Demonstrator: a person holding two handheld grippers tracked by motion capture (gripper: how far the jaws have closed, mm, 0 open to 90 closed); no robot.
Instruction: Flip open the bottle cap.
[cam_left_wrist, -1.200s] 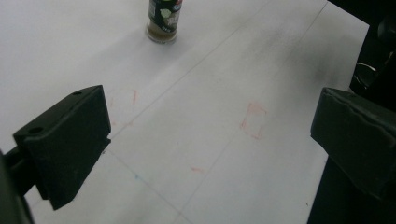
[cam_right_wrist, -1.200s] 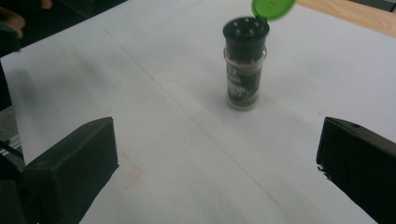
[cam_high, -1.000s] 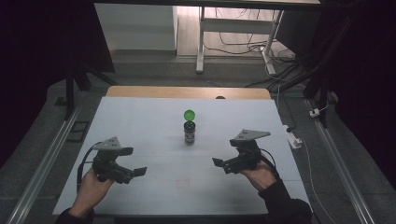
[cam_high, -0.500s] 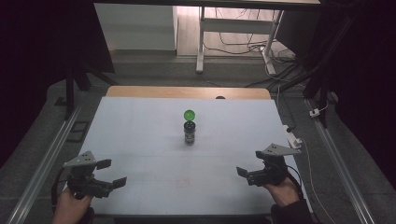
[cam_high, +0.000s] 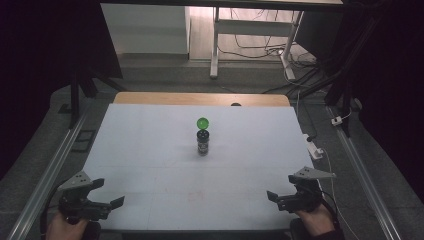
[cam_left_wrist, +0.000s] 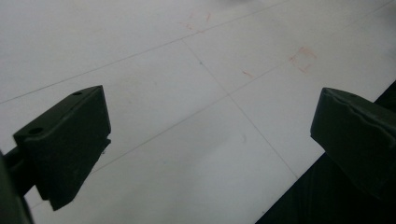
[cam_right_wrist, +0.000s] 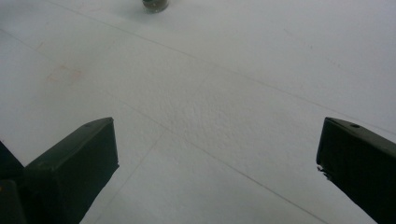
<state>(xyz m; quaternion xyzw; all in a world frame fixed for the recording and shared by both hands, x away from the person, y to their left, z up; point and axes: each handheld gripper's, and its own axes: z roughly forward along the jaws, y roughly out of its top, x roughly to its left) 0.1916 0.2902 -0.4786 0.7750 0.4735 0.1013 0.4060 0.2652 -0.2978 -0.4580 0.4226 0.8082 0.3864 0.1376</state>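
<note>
- The left gripper (cam_high: 107, 200), a black two-jaw tool with a grey three-cornered plate on top, sits at the near left corner of the white table (cam_high: 150, 150), held by the person's left hand (cam_high: 67, 227); its jaws stand wide apart with nothing between them, and the left gripper view has bare tabletop with faint red marks (cam_left_wrist: 302, 58) ahead of it.
- The small dark bottle (cam_high: 203, 142) stands upright near the middle of the table, well apart from both grippers, with open tabletop all round it and nothing in the way.
- A round green ball (cam_high: 202, 122) shows just above the bottle's top; whether it rests on the bottle or lies behind it cannot be told.
- The right gripper (cam_high: 275, 197), of the same make, sits at the near right corner in the right hand (cam_high: 315, 220), jaws spread wide and empty; the bottle's base (cam_right_wrist: 155, 4) shows at the far edge of the right gripper view.
- A white cable and small plug (cam_high: 316, 150) lie just off the table's right edge.
- Compared with half a second ago, both grippers are a little farther out towards the near corners; the bottle and ball are unmoved.
</note>
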